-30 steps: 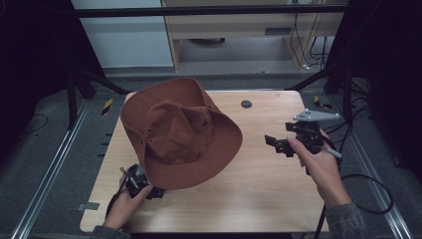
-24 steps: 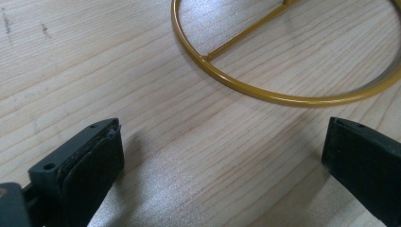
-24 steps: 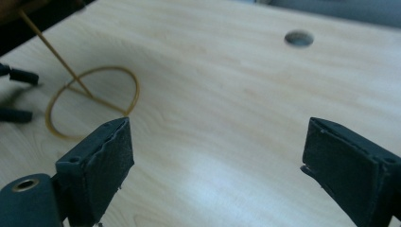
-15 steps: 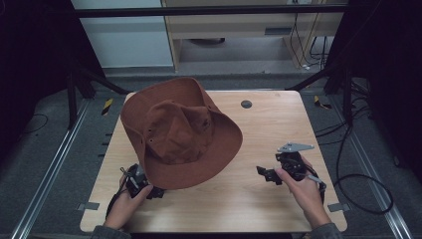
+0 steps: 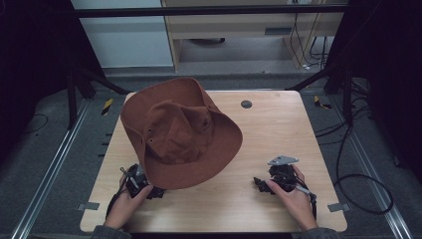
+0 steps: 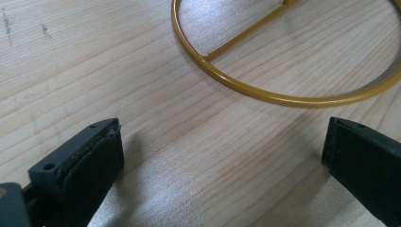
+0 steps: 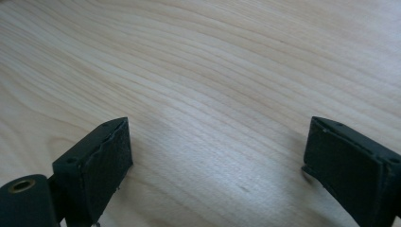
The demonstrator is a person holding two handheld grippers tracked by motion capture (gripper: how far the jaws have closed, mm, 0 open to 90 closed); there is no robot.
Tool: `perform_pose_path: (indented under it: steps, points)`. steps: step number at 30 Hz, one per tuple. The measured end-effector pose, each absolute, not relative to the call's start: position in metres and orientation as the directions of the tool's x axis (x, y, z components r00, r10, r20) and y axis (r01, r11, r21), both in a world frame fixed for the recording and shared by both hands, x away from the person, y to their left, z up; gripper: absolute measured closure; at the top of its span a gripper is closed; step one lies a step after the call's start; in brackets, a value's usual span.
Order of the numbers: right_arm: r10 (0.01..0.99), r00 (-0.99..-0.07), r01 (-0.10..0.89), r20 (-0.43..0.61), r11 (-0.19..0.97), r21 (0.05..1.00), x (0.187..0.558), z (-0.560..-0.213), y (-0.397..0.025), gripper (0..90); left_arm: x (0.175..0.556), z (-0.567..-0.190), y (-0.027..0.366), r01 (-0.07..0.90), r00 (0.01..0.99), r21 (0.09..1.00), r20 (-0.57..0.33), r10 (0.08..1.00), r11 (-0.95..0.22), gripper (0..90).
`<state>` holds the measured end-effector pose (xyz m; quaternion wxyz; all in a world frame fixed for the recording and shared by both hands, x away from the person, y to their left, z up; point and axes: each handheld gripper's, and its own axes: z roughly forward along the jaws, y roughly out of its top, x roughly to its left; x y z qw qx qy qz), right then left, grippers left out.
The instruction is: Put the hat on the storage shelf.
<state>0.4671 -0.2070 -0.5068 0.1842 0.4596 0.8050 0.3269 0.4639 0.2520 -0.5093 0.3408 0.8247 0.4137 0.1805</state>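
hat: brown, centre-left; brim covers the left gripper tips
stand: gold ring, cut off upper right
jaws: both wide open, right gripper too
table: pale wood; dark room

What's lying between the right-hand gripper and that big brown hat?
Nothing: in the high view, bare wooden table separates the right gripper from the hat.
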Motion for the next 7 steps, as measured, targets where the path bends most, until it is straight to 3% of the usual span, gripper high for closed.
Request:
perform_pose_path:
  steps: [7]
  points:
    - [0.861, -0.509, 0.588, -0.008, 0.354, 0.727, 0.4657, -0.5124, -0.2055, 3.2, 0.465, -0.5092, 0.2519, 0.555, 0.601, 0.71, 0.017, 0.799, -0.433, 0.0]
